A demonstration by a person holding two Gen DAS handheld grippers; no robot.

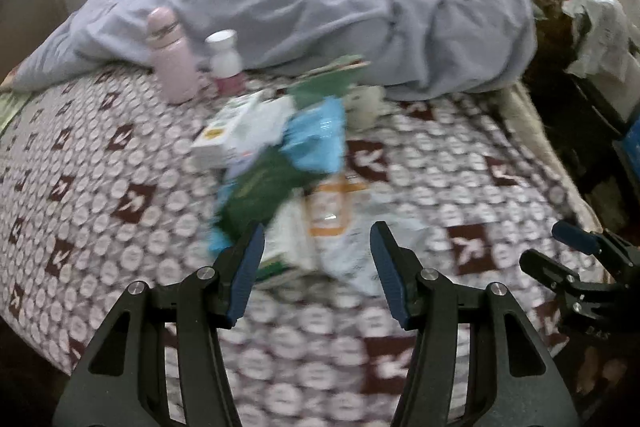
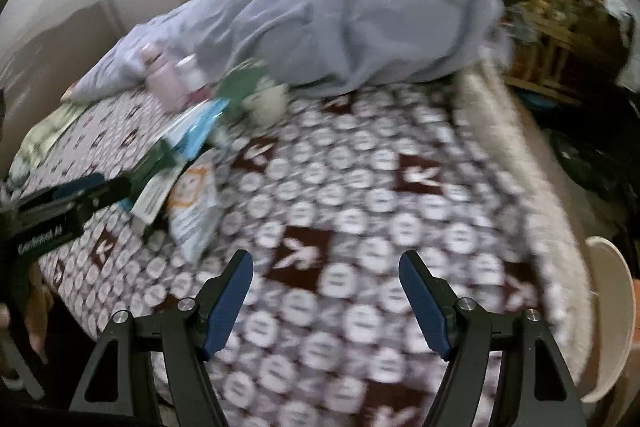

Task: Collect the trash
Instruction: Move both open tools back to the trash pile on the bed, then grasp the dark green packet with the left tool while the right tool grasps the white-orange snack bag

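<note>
Trash heaped mid-bed, both sets of jaws wide open and empty.

Pile of trash (image 1: 280, 163) in one heap on the patterned bed cover (image 1: 120, 187): green packet (image 1: 268, 187), blue wrapper (image 1: 320, 135), white box (image 1: 236, 131), orange-and-white bag (image 1: 332, 207), all touching and overlapping, so easy to scoop together. Pink bottle (image 1: 170, 63) and white-capped bottle (image 1: 226, 63) upright just behind, near the bunched grey blanket (image 1: 360, 11). Left gripper (image 1: 316, 251) right above the near end of the heap, nothing gripped. Right gripper (image 2: 326, 279) off to the side over bare cover, also holding nothing. Lots of free bed on the right; bed edge (image 2: 520, 155) close there, with dark clutter (image 2: 560, 27) beyond. Blurry, so small bits hard to tell.
</note>
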